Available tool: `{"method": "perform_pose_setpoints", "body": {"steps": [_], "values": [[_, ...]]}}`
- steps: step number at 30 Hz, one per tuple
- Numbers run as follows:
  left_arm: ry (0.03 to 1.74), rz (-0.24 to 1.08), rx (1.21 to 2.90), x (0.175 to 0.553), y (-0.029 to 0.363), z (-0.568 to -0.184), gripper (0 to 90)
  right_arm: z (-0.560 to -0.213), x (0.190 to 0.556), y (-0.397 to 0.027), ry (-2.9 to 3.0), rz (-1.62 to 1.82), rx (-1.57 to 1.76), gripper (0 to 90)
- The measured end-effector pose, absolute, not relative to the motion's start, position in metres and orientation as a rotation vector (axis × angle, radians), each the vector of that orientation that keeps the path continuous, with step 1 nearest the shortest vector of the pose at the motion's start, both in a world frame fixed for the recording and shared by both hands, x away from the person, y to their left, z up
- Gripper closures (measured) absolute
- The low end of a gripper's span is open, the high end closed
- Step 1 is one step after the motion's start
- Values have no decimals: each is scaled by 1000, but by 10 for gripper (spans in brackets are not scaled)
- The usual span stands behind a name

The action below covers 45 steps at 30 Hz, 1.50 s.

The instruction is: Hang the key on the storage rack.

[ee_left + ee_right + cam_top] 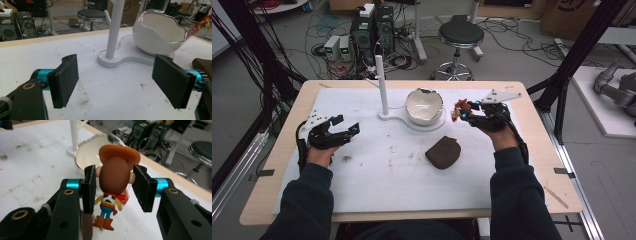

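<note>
Worktop [287, 165] in the high view carried one white egg-shaped bowl [424, 106] on a stand with one upright post [382, 82] near the far edge, and one brown pouch [443, 152] nearer the middle. The right claw [463, 111], just right of the bowl, pinched one cowboy figurine [460, 107]; the left claw [347, 127] hovered near the left edge.

From the left claw's own camera, its pads [64, 80] stood spread with nothing between them, facing post [115, 30] and bowl [157, 35].

From the right claw's camera, the pads [89, 188] pressed the figurine's big head [115, 175] at the ears, body dangling above the worktop beside the bowl [86, 157]. The toy looked light, rigid and smooth, so likely slippery; the wide head seemed the surest hold.
</note>
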State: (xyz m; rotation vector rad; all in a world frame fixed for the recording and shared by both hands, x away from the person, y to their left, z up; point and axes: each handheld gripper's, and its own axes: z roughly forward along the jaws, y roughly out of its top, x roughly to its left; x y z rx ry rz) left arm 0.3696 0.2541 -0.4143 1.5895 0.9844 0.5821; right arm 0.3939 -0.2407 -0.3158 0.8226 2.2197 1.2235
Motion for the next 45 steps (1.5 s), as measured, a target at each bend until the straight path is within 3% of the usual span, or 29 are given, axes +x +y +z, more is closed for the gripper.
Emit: {"method": "perform_pose_setpoints", "body": {"steps": [21, 35, 45], "values": [[996, 577, 1569, 370, 259, -415, 213, -257, 444, -94, 2333, 1298, 521, 565], [996, 571, 1565, 370, 259, -415, 213, -245, 465, -37, 2365, 1325, 486, 564], [998, 568, 1558, 370, 261, -415, 213, -248, 473, -25, 2343, 1267, 546, 564]]}}
